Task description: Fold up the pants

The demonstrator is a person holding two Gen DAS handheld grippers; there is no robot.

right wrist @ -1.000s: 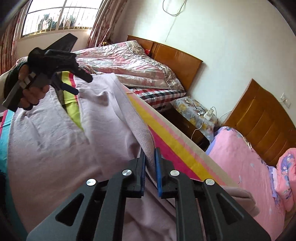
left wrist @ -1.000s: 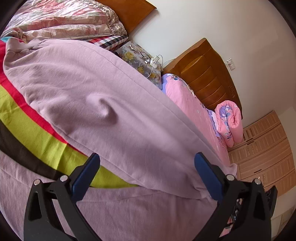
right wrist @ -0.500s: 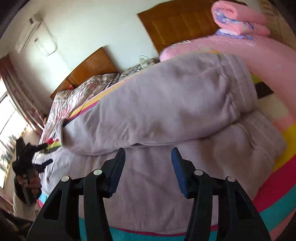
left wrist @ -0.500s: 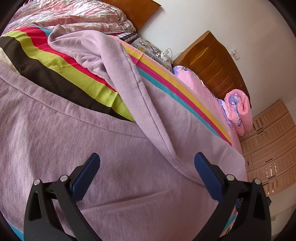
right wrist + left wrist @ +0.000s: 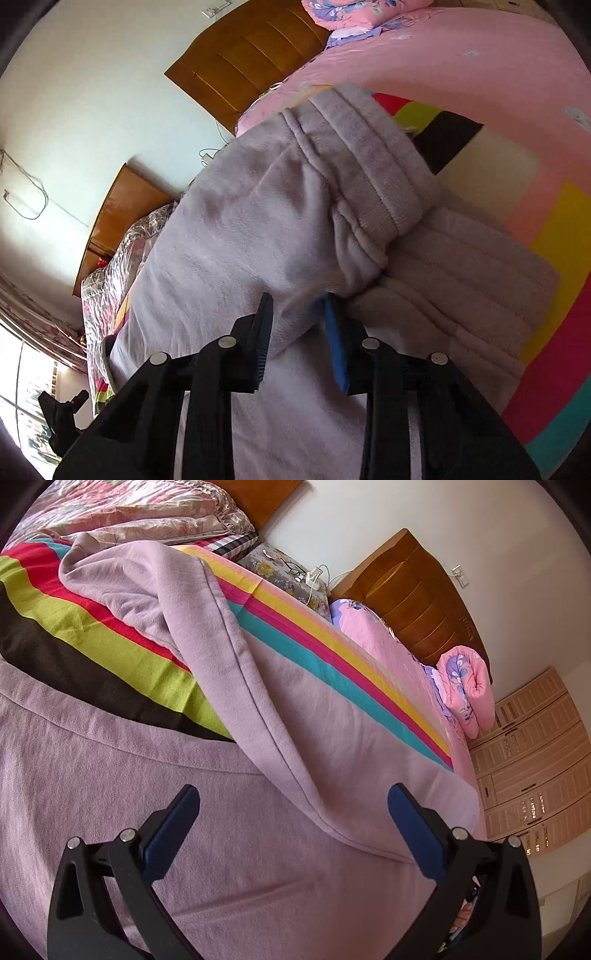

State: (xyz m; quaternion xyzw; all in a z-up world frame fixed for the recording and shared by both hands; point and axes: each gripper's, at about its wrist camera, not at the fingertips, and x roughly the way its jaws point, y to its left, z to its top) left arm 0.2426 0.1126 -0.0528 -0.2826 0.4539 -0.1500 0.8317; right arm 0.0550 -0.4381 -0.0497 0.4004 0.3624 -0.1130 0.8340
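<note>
My left gripper point(image 5: 293, 805) hangs with its two blue-padded fingers point(image 5: 173, 825) spread wide, nothing between them, just above the soft lilac fleece pants point(image 5: 229, 849). The pants lie spread across the striped bedsheet with bands of black, lime, red, teal, magenta and yellow point(image 5: 122, 653) that covers the bed in front of me. One lilac leg is doubled back over the rest, its seamed edge running in a long diagonal from the far end of the sheet down toward my right-hand finger, and a wedge of black and lime stripe shows between the two layers.

My right gripper point(image 5: 297, 332) has its jaws drawn in close around a bunched fold of the same pants point(image 5: 236, 229), the blue pads point(image 5: 338, 354) pressing the fabric from either side, so I am pinching the cloth near the ribbed elastic waistband point(image 5: 373, 158). The waistband end of the upper layer curls over the lower layer, which lies flat on the sheet beside it.

Past the striped sheet lies a pink bed cover point(image 5: 402, 657) with a rolled pink floral quilt point(image 5: 467, 690) at its far end against a brown wooden headboard point(image 5: 417, 602). A small flower-patterned nightstand point(image 5: 280, 572) with glasses and a white charger on it stands between the two beds. In the right wrist view my left gripper point(image 5: 61, 421) shows small and dark at the lower left edge, near the bright window.
</note>
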